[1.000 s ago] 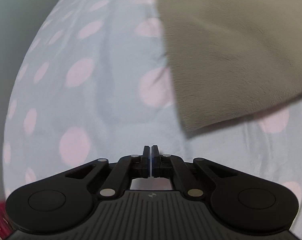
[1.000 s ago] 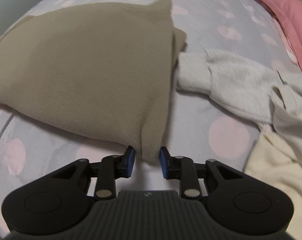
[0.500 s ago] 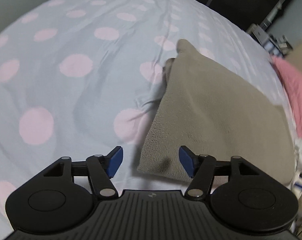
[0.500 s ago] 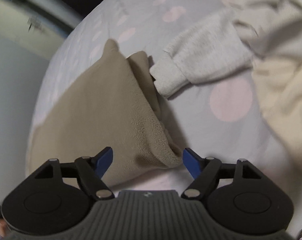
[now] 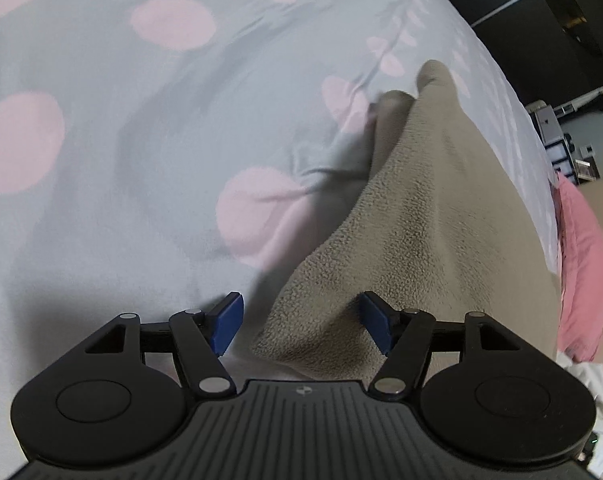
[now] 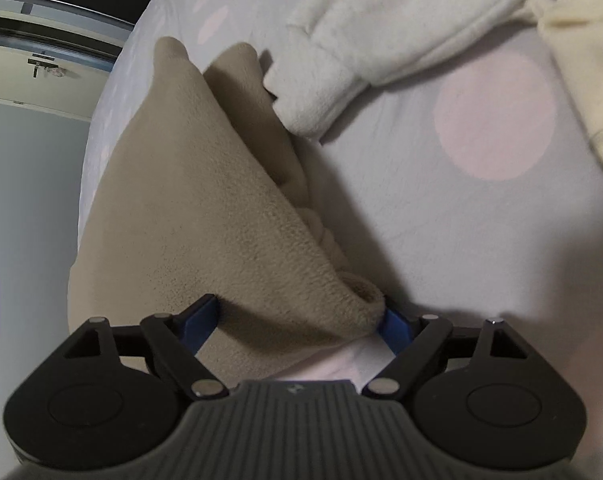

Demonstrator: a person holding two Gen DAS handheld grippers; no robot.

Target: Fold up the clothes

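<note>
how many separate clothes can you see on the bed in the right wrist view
3: a tan fleece lying between the open right gripper's fingers, a white fleece beyond it at top, and a cream garment at the far right edge. More may lie out of frame.

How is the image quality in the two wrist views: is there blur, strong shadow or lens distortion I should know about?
Left wrist view: fisheye bends the pale grey bedsheet with pink dots into a dome; the far tip of the folded beige fleece garment is slightly blurred; a soft shadow lies before the left gripper. Right wrist view: mostly sharp, dim shadow at lower right, white fleece sleeve evenly lit.
</note>
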